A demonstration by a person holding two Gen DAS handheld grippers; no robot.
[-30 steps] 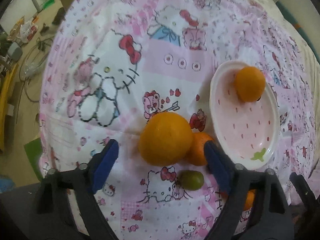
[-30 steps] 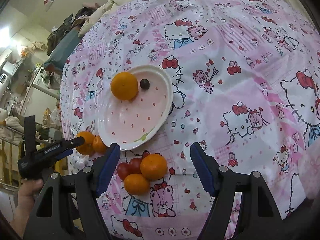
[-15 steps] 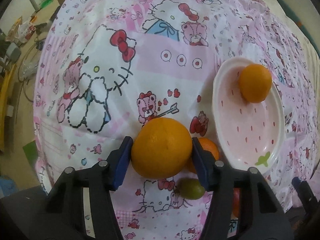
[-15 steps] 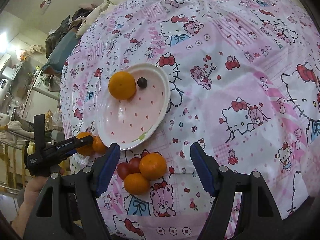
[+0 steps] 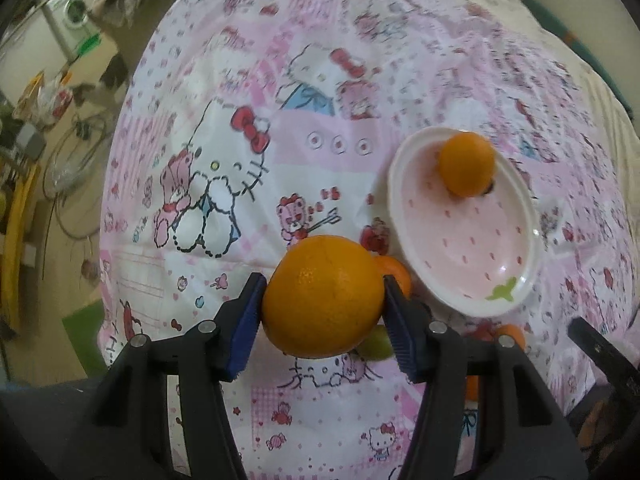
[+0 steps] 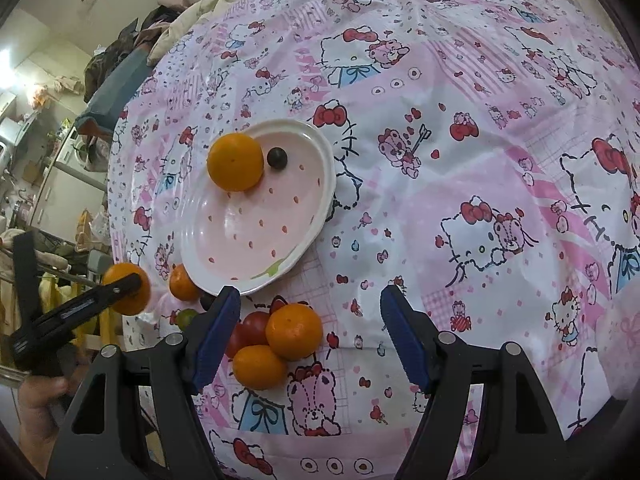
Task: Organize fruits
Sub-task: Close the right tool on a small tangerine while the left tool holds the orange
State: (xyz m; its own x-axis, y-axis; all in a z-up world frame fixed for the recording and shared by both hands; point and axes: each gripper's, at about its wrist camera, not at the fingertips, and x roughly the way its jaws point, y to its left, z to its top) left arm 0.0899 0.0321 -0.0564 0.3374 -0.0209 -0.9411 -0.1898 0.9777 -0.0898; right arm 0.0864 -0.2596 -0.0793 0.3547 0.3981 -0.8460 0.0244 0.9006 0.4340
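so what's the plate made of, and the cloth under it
Plate: looks like glazed ceramic, though it could be melamine; it is glossy, with bright glints on the rim and a printed strawberry pattern. Cloth: a thin printed woven fabric, probably cotton or polyester, matte with a slight sheen, creased and draping over the edge.

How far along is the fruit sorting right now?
Early on. Done: one orange and a small dark fruit sit in the strawberry-print plate. In hand: the left tool grips a large orange. Left on the cloth: two oranges with tomatoes, another orange and a green fruit.
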